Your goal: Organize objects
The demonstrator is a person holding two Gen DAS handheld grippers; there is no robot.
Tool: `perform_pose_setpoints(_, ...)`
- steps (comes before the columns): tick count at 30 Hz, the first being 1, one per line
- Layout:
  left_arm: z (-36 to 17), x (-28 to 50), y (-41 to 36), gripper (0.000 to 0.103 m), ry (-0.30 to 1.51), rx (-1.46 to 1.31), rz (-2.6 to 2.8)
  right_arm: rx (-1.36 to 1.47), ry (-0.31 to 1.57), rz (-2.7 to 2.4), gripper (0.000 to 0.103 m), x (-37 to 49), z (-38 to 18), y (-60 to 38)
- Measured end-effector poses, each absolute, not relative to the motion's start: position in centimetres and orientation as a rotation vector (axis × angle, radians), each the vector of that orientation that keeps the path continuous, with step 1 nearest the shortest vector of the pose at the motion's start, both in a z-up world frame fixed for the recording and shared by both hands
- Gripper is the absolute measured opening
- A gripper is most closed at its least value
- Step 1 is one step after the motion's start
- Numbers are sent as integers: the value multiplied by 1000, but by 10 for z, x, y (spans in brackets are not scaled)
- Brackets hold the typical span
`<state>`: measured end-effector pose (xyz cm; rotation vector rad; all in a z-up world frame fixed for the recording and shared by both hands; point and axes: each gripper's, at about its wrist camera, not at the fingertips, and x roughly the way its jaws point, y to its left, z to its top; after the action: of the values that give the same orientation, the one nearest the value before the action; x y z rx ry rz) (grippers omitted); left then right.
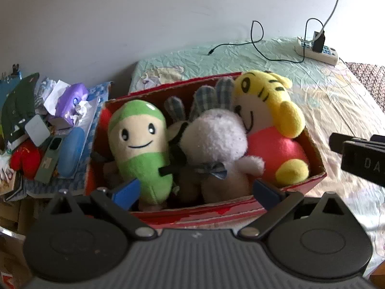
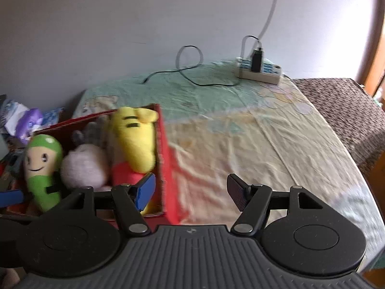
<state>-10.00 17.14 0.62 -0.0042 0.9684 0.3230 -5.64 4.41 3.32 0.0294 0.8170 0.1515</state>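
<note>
The left gripper (image 1: 195,191), black with blue finger pads, hangs with its jaws spread wide and nothing between them, poised at the near wall of the red cardboard box (image 1: 216,213). The right gripper (image 2: 191,191) is likewise wide open and empty; its left finger sits over the box's near right corner while its right finger hangs above bare sheet.

The box stands near the left edge of the bed and is packed with soft toys standing shoulder to shoulder. At the left end is a green and cream pod-shaped plush with a smiling face (image 1: 140,149). In the middle a fluffy white plush rabbit with grey checked ears (image 1: 214,142) leans against its neighbours, with something dark tucked behind that I cannot make out. At the right end stands a yellow tiger plush in a pink-red outfit (image 1: 269,120), its head rising above the box's rim.

The bed's crinkled pale green and cream patterned sheet (image 2: 252,130) stretches bare to the right of the box. Near the far edge, against the white wall, lies a white power strip (image 2: 259,72) with a black charger plugged in and a thin black cable (image 2: 192,77) looping across the sheet.

Off the bed's left edge sits a heap of clutter (image 1: 48,125): crumpled tissues, a purple packet, a blue case.
</note>
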Motion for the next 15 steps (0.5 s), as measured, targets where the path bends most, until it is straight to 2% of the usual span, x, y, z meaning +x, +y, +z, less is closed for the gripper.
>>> perform_pose_setpoints(15, 4, -121, 219, 100, 966, -73, 435, -38, 799, 326, 68, -62, 41, 103)
